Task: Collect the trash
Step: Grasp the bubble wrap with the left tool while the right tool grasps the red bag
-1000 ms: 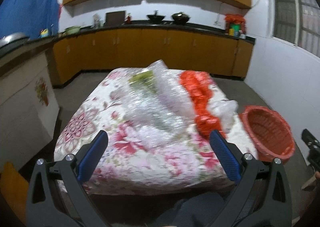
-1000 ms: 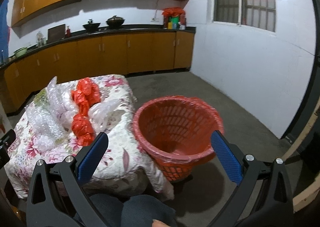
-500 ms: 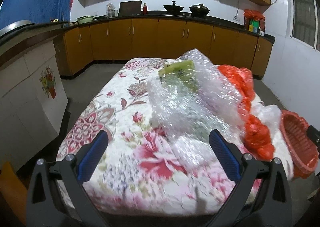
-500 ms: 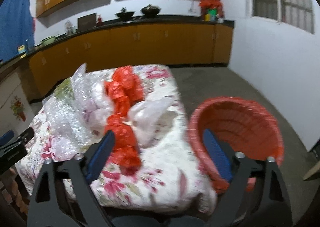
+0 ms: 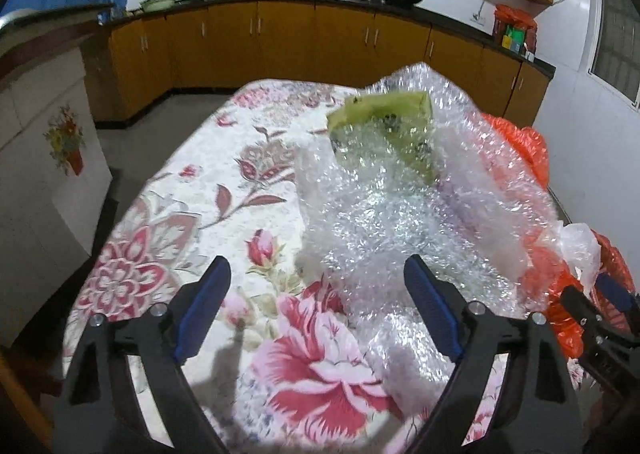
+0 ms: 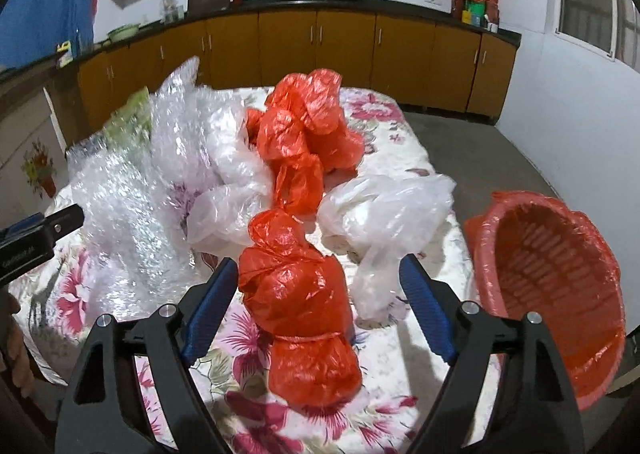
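Trash covers our floral tablecloth point(image 5: 168, 213): bubble wrap point(image 5: 400, 221) ahead of our wide-open, empty left gripper point(image 5: 316, 306). Our right gripper point(image 6: 314, 306), equally spread, straddles a knotted red plastic bag point(image 6: 300, 294) without gripping; the red basket point(image 6: 560, 294) stands just right of the table.

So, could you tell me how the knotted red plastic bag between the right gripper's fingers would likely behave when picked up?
The red plastic bag looks thin and crumpled, so it would probably squash and flop. It likely weighs little for its bulk. Its glossy film may slip unless the open right gripper pinches a fold.
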Demonstrator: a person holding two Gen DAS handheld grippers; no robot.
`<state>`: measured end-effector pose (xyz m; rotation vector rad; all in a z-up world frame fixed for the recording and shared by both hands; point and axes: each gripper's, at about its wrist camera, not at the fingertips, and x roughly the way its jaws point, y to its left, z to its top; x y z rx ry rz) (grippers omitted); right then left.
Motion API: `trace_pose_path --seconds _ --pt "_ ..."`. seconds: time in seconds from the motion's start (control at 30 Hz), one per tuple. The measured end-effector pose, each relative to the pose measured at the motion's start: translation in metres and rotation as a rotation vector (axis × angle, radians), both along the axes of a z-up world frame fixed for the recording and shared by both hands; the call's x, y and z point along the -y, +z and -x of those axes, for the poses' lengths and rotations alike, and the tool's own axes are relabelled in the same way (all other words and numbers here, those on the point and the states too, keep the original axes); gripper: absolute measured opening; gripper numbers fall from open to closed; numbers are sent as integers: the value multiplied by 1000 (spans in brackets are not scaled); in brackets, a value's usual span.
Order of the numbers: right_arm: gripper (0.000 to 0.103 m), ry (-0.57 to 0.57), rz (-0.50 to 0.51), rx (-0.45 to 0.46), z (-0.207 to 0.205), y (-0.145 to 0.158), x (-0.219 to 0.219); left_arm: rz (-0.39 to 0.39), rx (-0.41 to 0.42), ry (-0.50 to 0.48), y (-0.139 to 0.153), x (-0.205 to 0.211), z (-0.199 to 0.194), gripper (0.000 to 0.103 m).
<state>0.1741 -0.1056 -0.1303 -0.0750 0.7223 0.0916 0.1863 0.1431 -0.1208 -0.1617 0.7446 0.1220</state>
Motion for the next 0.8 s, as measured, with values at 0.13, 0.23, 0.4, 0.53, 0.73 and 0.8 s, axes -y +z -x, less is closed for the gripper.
trace_pose_path --seconds 0.13,0.23,0.4,0.53,0.73,0.8 --pt "78 30 18 -34 -6 -10 -4 30 -35 -34 -12 3 -14 77" --pt "66 49 12 -58 -7 -15 -4 59 -36 -61 -16 6 -17 66" --pt "53 62 -8 -63 -7 -17 -3 91 -30 -99 -17 11 -19 42" --pt "49 64 -17 -61 -4 -15 -1 93 -13 -114 -16 15 -19 25" --pt "48 60 -27 -32 1 -5 2 111 20 -120 -7 11 -13 13" --pt "48 58 -35 -20 3 0 3 109 35 -120 -2 9 -10 12"
